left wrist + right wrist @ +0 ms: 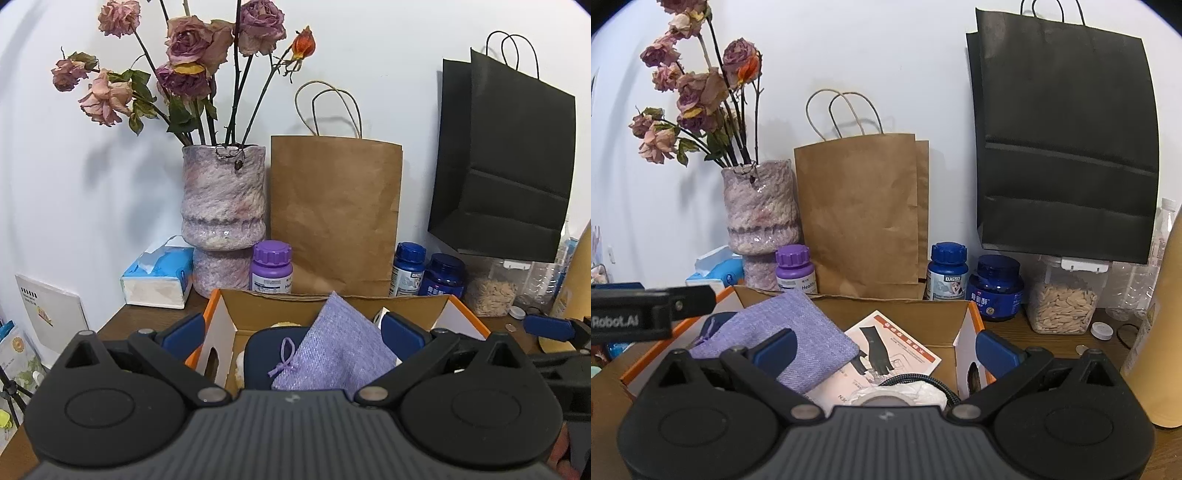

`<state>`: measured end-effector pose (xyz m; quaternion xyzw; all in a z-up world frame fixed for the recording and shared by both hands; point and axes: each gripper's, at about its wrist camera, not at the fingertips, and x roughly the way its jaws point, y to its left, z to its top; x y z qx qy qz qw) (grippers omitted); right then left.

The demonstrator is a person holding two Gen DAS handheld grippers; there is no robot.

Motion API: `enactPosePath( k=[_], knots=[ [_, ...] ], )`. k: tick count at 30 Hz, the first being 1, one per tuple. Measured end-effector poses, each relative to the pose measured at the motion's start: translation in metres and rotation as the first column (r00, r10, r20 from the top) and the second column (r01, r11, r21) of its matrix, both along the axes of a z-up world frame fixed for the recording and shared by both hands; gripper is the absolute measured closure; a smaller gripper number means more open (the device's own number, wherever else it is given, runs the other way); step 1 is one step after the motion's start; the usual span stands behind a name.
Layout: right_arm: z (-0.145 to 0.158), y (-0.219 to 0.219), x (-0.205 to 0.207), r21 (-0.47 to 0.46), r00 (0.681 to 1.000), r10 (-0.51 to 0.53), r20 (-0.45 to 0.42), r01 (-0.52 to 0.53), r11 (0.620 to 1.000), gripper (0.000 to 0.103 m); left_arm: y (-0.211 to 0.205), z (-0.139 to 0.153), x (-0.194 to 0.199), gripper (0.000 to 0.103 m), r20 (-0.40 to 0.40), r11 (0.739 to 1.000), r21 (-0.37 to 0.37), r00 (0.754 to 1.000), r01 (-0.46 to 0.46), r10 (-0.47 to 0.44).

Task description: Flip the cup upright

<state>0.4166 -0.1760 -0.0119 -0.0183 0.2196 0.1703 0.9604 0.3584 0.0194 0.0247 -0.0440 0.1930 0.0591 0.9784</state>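
I see no cup that I can name with certainty in either view. An open cardboard box (pixel 221 321) (pixel 971 321) with orange edges sits on the wooden table. In it lies a purple cloth pouch (pixel 340 347) (pixel 798 332) over a dark blue rounded thing (pixel 258 354) (pixel 713 321), mostly hidden. My left gripper (pixel 293 332) hovers over the box, open, its blue pads wide apart and touching nothing. My right gripper (pixel 886 349) is open as well, above a printed leaflet (pixel 905 354) and a white bundle (pixel 923 391). Each gripper shows at the edge of the other's view.
Against the wall stand a vase of dried roses (pixel 223 206), a brown paper bag (pixel 336 214), a hanging black bag (pixel 1067 147), a purple-capped bottle (pixel 271 267), two blue bottles (pixel 999 288), a tissue box (pixel 159 280), a seed jar (pixel 1063 302) and a tall tan bottle (pixel 1160 332).
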Motion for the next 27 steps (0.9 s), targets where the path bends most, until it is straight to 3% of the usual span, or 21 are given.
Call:
enactPosePath(
  k=[13,27],
  knots=[
    [0.015,-0.010,-0.036,0.011,1.000,0.001,0.007,-0.002,1.000,0.000,0.012,0.008,-0.049,0.000,-0.004,1.000,0.016,1.000,-0.009,0.009],
    [0.024,-0.039,-0.107,0.006,1.000,-0.006,-0.002,0.006,1.000,0.000,0.015,0.000,-0.122,0.000,-0.042,1.000,0.014,0.999,-0.009,0.010]
  ],
)
